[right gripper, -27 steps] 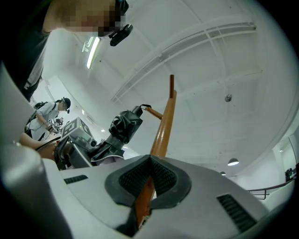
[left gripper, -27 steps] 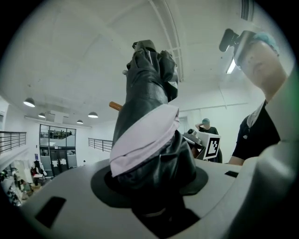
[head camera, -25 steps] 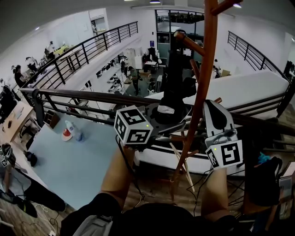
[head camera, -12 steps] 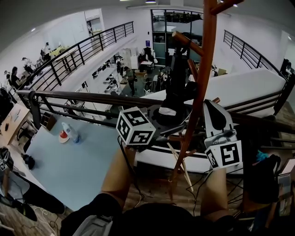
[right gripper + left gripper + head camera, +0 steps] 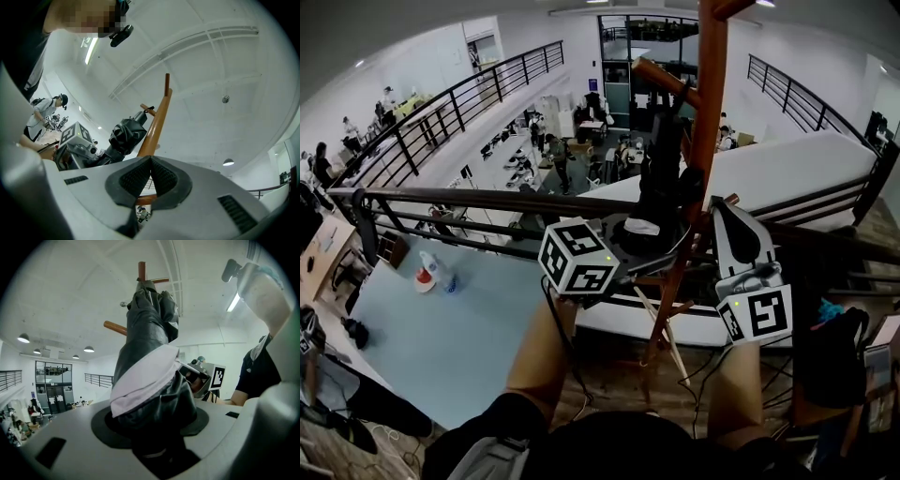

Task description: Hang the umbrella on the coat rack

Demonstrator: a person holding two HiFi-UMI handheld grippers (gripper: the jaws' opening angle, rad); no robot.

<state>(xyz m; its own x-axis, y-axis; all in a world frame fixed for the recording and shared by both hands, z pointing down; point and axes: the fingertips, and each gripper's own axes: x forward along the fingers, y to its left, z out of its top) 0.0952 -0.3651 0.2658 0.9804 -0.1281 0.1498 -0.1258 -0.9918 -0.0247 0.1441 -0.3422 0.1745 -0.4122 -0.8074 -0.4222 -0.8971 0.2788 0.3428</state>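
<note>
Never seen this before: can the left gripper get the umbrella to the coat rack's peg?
Probably yes: the left gripper holds the umbrella upright beside the coat rack, its top close to a peg, with nothing between.

The coat rack (image 5: 705, 94) is cut off by the head view's top edge. The near end of the umbrella (image 5: 147, 357) is buried between the jaws of the left gripper (image 5: 154, 441). Whether its far end sits on a peg cannot be told.

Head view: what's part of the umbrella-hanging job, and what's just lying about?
Job:
- umbrella, gripped in the left gripper
- coat rack

Lying about:
- bottle
- table
- railing
</note>
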